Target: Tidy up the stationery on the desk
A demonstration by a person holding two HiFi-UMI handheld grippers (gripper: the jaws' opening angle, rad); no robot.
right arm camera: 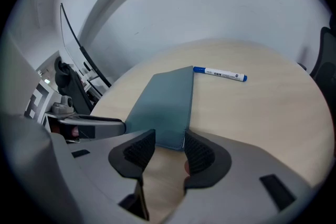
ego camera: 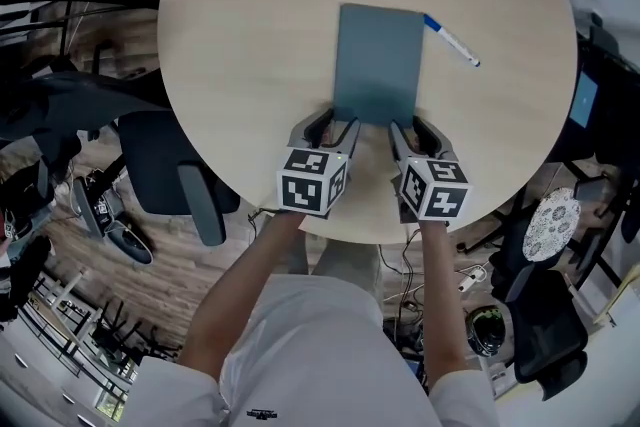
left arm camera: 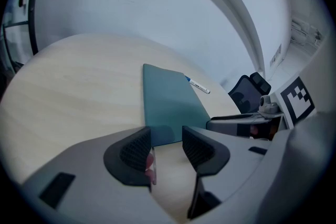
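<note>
The left gripper [left arm camera: 167,136] has its jaws apart with nothing clamped. Bare desk [left arm camera: 79,86] shows in the gap, and the near edge of a flat teal notebook [left arm camera: 170,107] lies right at the jaw tips. The right gripper [right arm camera: 170,141] also has its jaws apart and grips nothing. The notebook's [right arm camera: 163,102] near right corner sits between its tips, with the book's right edge close to the right-hand jaw; whether the jaw touches the cover I cannot tell. In the head view the left gripper [ego camera: 338,118] and right gripper [ego camera: 408,125] sit side by side at the notebook's [ego camera: 380,60] near edge, one toward each near corner, both pointing away from the person. Their marker cubes, left [ego camera: 312,180] and right [ego camera: 435,188], sit over the desk's near rim. The notebook lies closed and flat near the middle of the round, pale wood desk [ego camera: 250,35]. A white pen [ego camera: 452,41] with a blue end lies on the desk just past it. The blue end meets the book's far right corner, and the barrel angles away to the right [right arm camera: 220,74]. Below the desk's rim on the left stands a dark office chair [ego camera: 170,165] on a wood-plank floor [ego camera: 190,265].
</note>
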